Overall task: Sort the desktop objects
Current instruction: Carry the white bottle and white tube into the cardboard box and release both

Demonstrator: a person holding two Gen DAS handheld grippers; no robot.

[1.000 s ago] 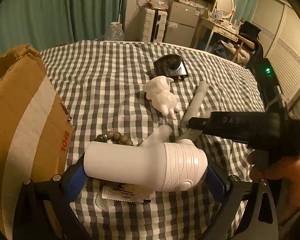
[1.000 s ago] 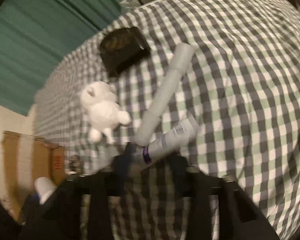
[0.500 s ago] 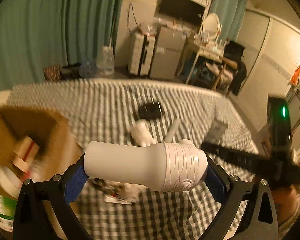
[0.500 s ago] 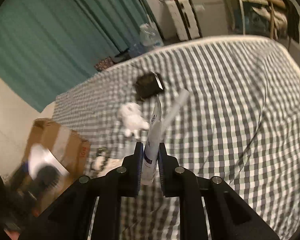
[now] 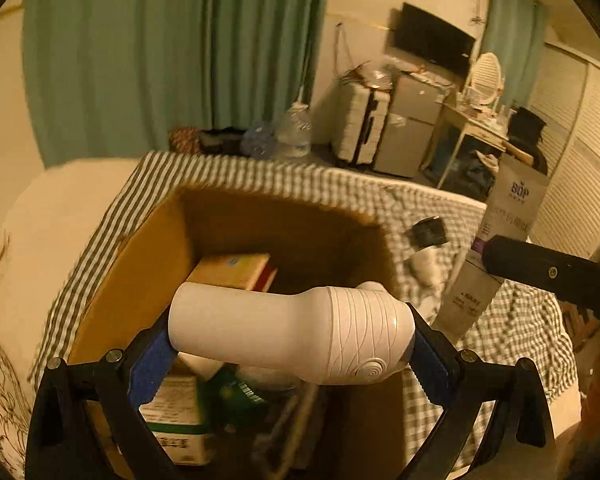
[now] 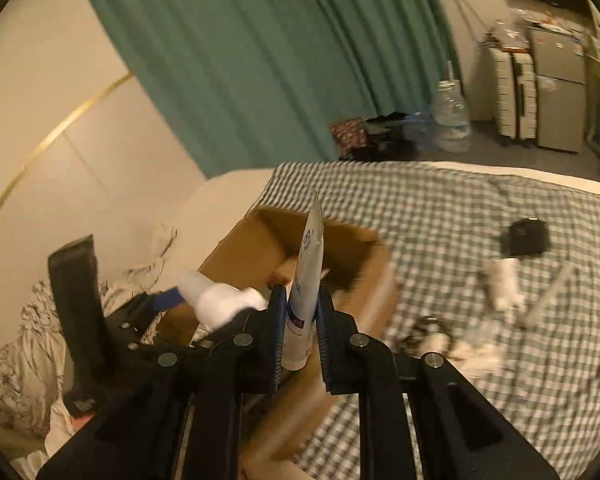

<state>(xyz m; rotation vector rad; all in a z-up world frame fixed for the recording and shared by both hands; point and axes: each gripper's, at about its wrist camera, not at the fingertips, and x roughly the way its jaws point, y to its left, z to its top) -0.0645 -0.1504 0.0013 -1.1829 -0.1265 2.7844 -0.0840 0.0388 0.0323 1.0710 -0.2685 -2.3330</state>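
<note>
At the bottom centre of the left wrist view, a white ribbed device (image 5: 292, 336) is clamped crosswise between the blue pads of the left tool (image 5: 288, 354), directly above the open cardboard box (image 5: 140, 256). Cartons and a green-labelled pack are seen inside the box. At the lower centre of the right wrist view, a white tube (image 6: 306, 288) is held upright in the narrowly closed right tool (image 6: 299, 334). Farther back, on the checked bed (image 6: 440, 208), a white figurine (image 6: 504, 286) and a black pouch (image 6: 526, 236) are seen at the right.

Cardboard box (image 5: 148, 264) on bed (image 6: 480, 216), figurine (image 6: 502, 286) right of box
</note>
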